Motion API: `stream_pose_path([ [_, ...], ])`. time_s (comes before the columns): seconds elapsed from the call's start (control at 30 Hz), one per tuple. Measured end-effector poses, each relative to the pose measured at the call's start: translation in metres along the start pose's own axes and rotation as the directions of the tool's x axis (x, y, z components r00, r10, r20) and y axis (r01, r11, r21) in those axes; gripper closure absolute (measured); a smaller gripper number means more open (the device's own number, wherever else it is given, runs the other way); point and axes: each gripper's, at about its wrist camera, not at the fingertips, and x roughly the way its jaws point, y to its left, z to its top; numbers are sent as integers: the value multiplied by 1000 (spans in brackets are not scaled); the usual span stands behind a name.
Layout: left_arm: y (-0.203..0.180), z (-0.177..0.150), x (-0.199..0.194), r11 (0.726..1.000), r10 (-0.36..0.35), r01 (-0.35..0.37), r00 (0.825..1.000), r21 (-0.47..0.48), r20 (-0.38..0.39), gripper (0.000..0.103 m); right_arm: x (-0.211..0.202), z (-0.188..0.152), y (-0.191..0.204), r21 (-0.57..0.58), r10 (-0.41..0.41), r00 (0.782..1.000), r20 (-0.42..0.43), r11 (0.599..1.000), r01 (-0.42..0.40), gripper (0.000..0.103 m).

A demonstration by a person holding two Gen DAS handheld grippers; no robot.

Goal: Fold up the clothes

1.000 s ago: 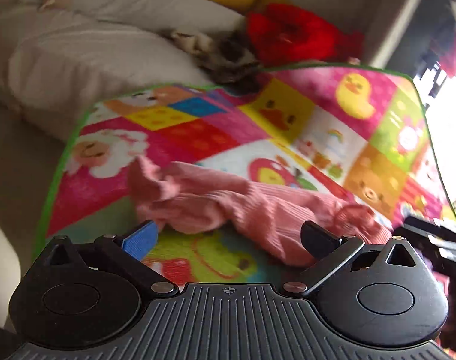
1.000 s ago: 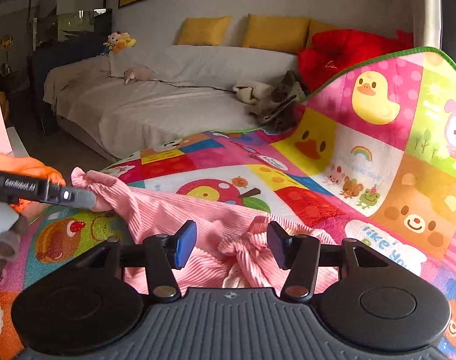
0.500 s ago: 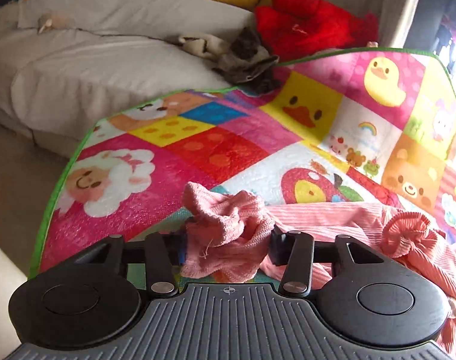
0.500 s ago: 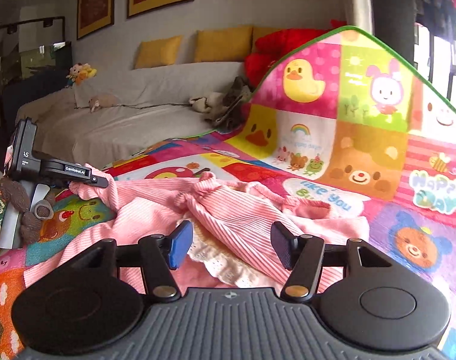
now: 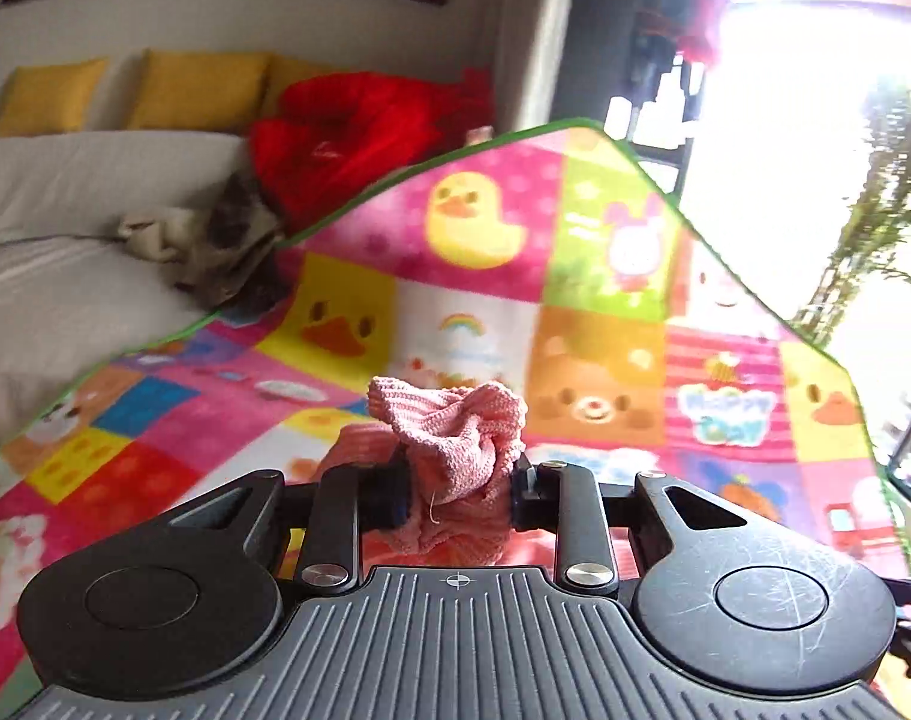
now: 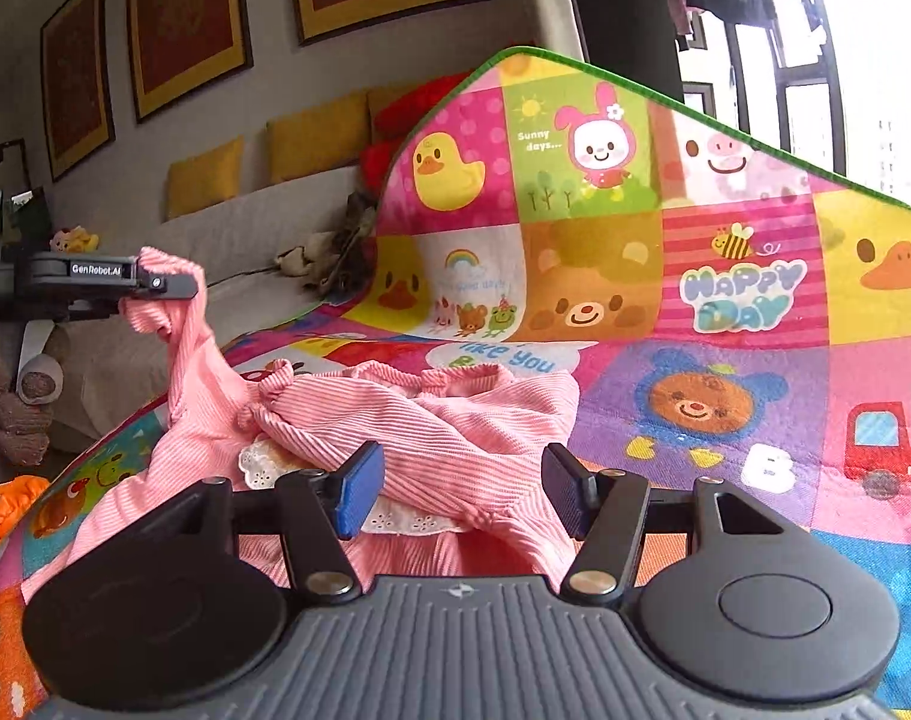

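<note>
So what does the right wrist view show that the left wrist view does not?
Only the right wrist view shows the open right gripper and most of the pink garment lying crumpled on the play mat. Only the left wrist view shows a bunched end of the fabric close up. Both show the left gripper shut on that end, the mat and the yellow cushions.

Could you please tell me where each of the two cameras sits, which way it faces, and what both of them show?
Left wrist: sits on the left gripper, facing forward along its fingers at the play mat and sofa; its fingers clamp the pink garment.
Right wrist: sits on the right gripper, open above the garment's body on the mat; the left gripper shows at far left, lifting one end.
Shared: garment, mat, sofa, yellow cushions.
</note>
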Motion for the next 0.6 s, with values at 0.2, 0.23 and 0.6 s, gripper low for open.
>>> stream_pose_path([
  [0.2, -24, -6, 6, 977, -207, 206, 978, -53, -22, 9, -1, 15, 11, -52, -12, 1000, 15, 999, 13, 38],
  [0.23, -23, -8, 3, 977, -209, 208, 978, -49, -20, 9, 0, 18, 14, -65, -10, 1000, 15, 998, 11, 38],
  [0.6, 20, -39, -9, 996, -35, 43, 995, 77, -96, 5, 82, 18, 85, -258, 147, 979, -138, 949, -179, 38],
])
